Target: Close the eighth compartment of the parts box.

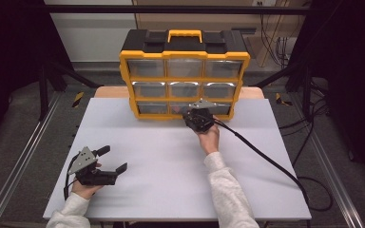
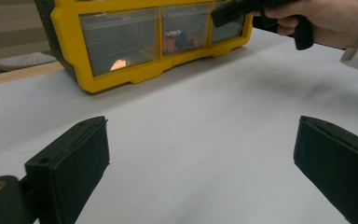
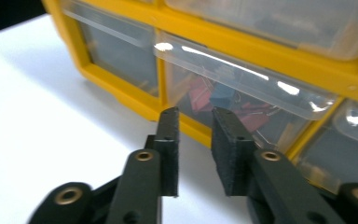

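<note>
One drawer (image 3: 242,88), the bottom middle of the yellow organizer (image 1: 184,76), is your target: it sits at the far edge of the white table (image 1: 171,161), slid out a little and holding coloured clips. Your right gripper (image 3: 195,135) hovers just before its clear lip, jaws slightly parted with nothing between them, so pulling it fully out and anything after looks left to do. Your left gripper (image 1: 111,159) rests near the table's near left edge, jaws spread wide and empty. Around the table stand dark frame rails, grey floor and trailing cables.
</note>
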A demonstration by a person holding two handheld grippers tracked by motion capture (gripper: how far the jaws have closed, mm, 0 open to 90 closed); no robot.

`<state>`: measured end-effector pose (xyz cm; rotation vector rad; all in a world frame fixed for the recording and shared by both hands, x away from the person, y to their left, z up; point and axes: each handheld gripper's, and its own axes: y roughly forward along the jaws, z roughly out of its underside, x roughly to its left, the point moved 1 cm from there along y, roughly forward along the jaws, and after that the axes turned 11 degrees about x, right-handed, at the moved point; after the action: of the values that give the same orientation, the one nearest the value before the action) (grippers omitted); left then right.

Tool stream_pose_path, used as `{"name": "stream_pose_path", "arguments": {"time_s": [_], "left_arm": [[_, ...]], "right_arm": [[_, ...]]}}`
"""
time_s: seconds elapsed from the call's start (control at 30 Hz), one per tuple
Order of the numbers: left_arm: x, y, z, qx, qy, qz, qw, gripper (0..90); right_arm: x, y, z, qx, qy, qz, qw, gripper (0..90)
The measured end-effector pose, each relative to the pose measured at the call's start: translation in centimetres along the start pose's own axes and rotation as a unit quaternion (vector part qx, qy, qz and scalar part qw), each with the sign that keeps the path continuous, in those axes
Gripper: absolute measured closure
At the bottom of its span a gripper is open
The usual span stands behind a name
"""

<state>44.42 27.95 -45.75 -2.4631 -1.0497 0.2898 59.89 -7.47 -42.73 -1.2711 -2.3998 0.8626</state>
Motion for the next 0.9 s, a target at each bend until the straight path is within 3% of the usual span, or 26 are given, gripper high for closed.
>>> {"name": "stream_pose_path", "arguments": {"time_s": [0.3, 0.4, 0.7, 0.9], "left_arm": [[0.1, 0.0, 0.0, -0.001, -0.001, -0.003, 1.0, 2.8], [0.0, 0.0, 0.0, 0.0, 0.0, -0.003, 1.0, 2.8], [0.0, 0.0, 0.0, 0.0, -0.002, -0.004, 1.0, 2.7], [-0.1, 0.0, 0.0, 0.001, -0.001, -0.004, 1.0, 2.7]], "right_arm": [[0.2, -4.7, 1.9, -0.043, 0.005, -0.033, 0.9985, 25.4], [0.2, -5.8, 2.8, -0.053, 0.0, -0.044, 0.9976, 15.8], [-0.2, -8.9, 5.8, -0.087, 0.019, -0.07, 0.9936, 2.1], [-0.6, -10.6, 8.0, -0.096, 0.009, -0.07, 0.9928, 0.1]]}}
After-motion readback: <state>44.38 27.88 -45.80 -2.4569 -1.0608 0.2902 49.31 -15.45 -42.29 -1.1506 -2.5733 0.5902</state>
